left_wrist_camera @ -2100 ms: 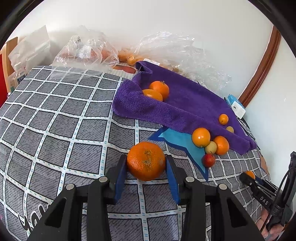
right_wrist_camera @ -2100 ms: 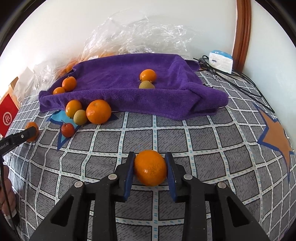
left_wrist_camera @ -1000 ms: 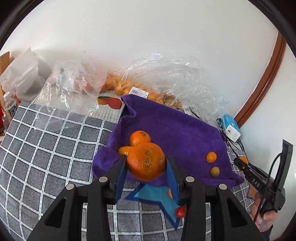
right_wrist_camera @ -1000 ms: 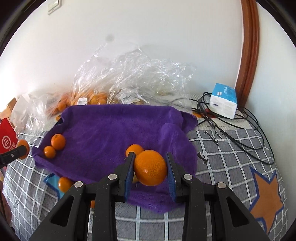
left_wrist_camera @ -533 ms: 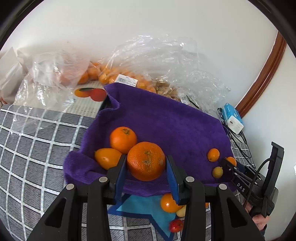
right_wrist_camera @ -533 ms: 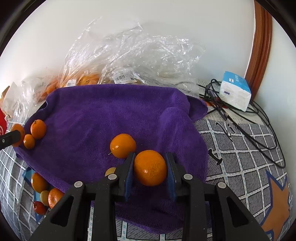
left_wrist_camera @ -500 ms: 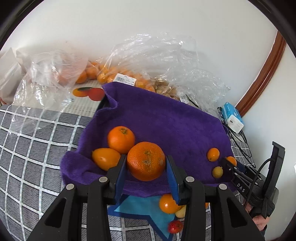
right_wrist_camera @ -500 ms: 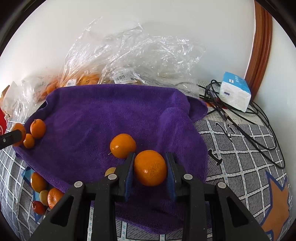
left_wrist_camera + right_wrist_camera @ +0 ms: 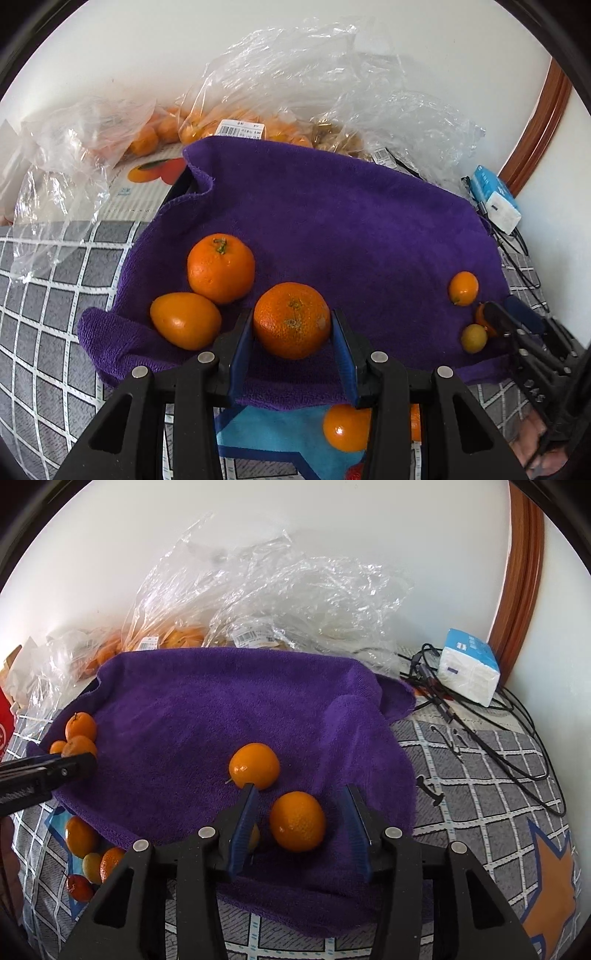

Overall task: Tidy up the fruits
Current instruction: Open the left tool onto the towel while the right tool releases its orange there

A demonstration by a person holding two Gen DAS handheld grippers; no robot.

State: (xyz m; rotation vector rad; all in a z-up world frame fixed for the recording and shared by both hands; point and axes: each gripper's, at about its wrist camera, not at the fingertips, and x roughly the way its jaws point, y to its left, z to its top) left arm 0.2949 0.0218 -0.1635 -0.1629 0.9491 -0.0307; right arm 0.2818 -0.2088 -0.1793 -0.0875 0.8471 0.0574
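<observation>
My left gripper (image 9: 291,338) is shut on a large orange (image 9: 291,319) and holds it over the front edge of the purple towel (image 9: 332,221). Two oranges (image 9: 221,267) lie on the towel just to its left. My right gripper (image 9: 297,825) is open. An orange (image 9: 297,821) lies on the purple towel (image 9: 192,716) between its jaws, touching neither. Another orange (image 9: 254,765) lies just beyond the left jaw. The right gripper also shows at the right edge of the left wrist view (image 9: 517,332).
Several small fruits (image 9: 88,849) lie on the checked cloth (image 9: 480,775) by a blue star, left of the towel's front edge. Clear plastic bags (image 9: 277,602) with oranges stand behind the towel. A tissue pack (image 9: 469,672) and cables lie at the back right.
The right gripper's jaws have opened and the orange now rests on the towel between them. The left gripper has moved in closer over the towel, still gripping its orange.
</observation>
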